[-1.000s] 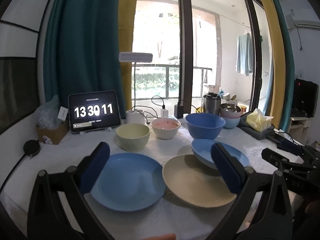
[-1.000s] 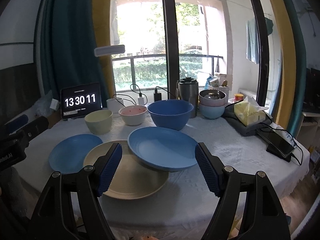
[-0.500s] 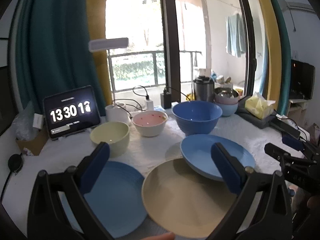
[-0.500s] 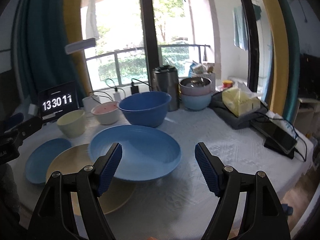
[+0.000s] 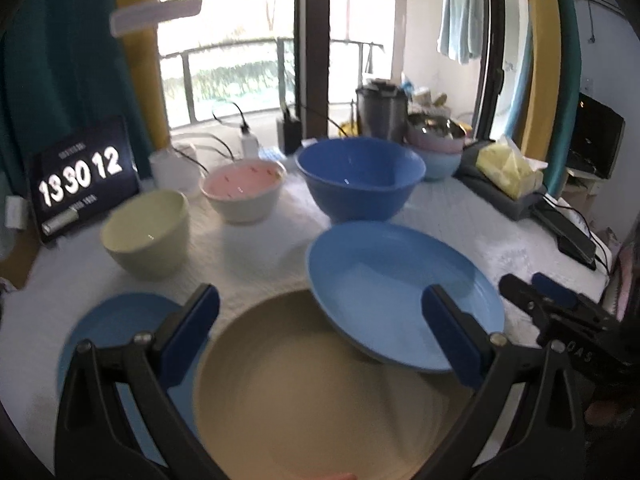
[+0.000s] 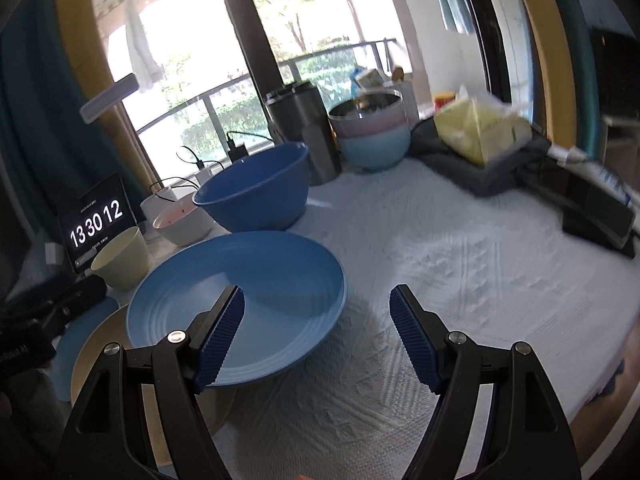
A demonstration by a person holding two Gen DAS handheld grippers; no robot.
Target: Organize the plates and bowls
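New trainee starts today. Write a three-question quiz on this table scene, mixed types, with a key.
1. True or false: the right tool is shut on the deep blue plate.
2. Which dish does the deep blue plate overlap? A) tan plate B) pink bowl C) yellow-green bowl
3. Fill in: the left tool is ____.

Key: 1 false; 2 A; 3 open.

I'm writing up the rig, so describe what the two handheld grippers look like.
Both the left gripper and the right gripper have black frames with triangular cut-outs, silver pivot screws and blue finger pads; the right's pads show a fine ribbed texture. The right gripper's body carries pale lettering, too blurred to read.
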